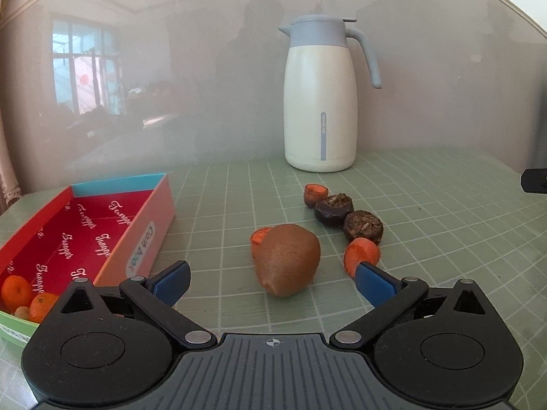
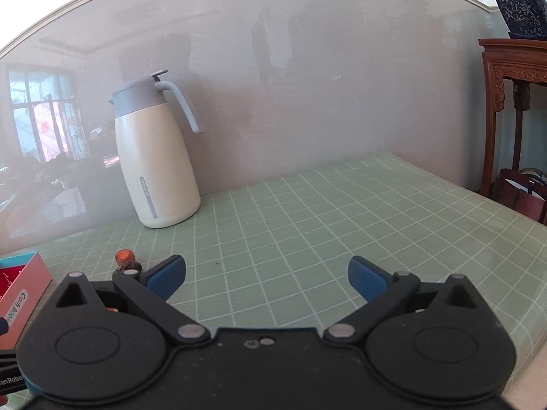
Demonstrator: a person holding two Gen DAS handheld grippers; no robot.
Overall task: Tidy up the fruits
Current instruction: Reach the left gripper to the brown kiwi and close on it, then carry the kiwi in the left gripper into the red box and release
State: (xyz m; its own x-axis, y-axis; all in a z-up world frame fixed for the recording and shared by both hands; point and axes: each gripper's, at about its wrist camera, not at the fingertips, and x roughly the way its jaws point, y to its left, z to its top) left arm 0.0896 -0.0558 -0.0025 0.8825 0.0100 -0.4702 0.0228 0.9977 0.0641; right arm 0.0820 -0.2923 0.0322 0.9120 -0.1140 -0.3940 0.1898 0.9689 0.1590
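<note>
fruit lies scattered on the pale green desk with a white grid. the fuzzy brown kiwi sits between the spread blue fingers of the left tongs, which are released and grip nothing; neither pad touches it. just behind the kiwi, touching its left side, is a small orange fruit piece. to the right runs a short row: an orange-topped dark piece at the far end, then two dark brown round fruits with rough tops and, then another orange piece just beside the right blue pad.

to the left stands the open pink cardboard box with a red printed inside. in its near corner lie two small orange tangerines and, with something small and pale between them, too hidden to name.

a cream and grey-blue thermos jug with a handle stands upright at the back by the glossy grey wall.

the right tongs hang released over bare desk, well apart from the fruit, holding nothing. a carved dark wooden stand is at the far right.
</note>
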